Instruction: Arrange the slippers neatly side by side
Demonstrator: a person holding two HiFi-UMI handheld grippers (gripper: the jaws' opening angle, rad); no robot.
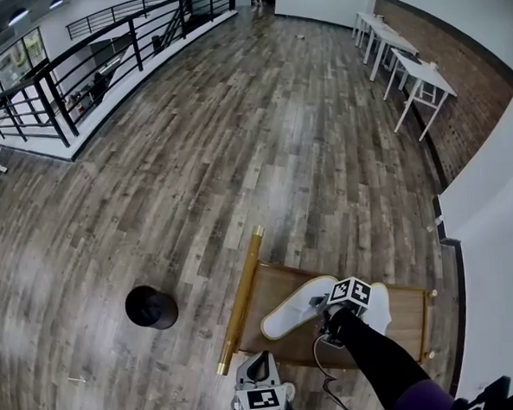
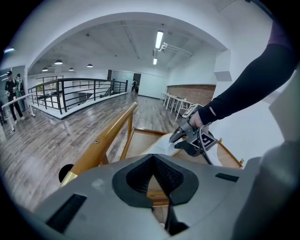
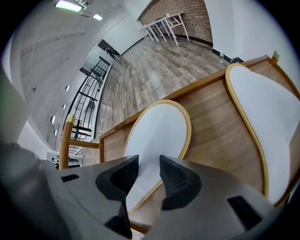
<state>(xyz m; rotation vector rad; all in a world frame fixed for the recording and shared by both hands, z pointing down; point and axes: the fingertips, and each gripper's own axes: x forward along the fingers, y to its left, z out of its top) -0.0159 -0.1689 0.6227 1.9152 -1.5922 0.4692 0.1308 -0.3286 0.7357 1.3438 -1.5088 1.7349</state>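
**Grey wood-plank floor (image 1: 235,140), low rack: soft slippers to be squared up**

On the low wooden rack with a gilt rail (image 1: 409,322), one flat white slipper with a tan rim (image 3: 159,136) is laid aslant near the railed edge. Its twin (image 3: 262,122) is set along the opposite edge, well apart. The right gripper (image 3: 149,164) is held with fingers wide, the slanted slipper's near end seen between them, unpressed. The left gripper (image 2: 152,164) is kept closed on nothing. Both slippers are judged light, thin and limp; a hold across the rim at one end is advised, since the sole may fold
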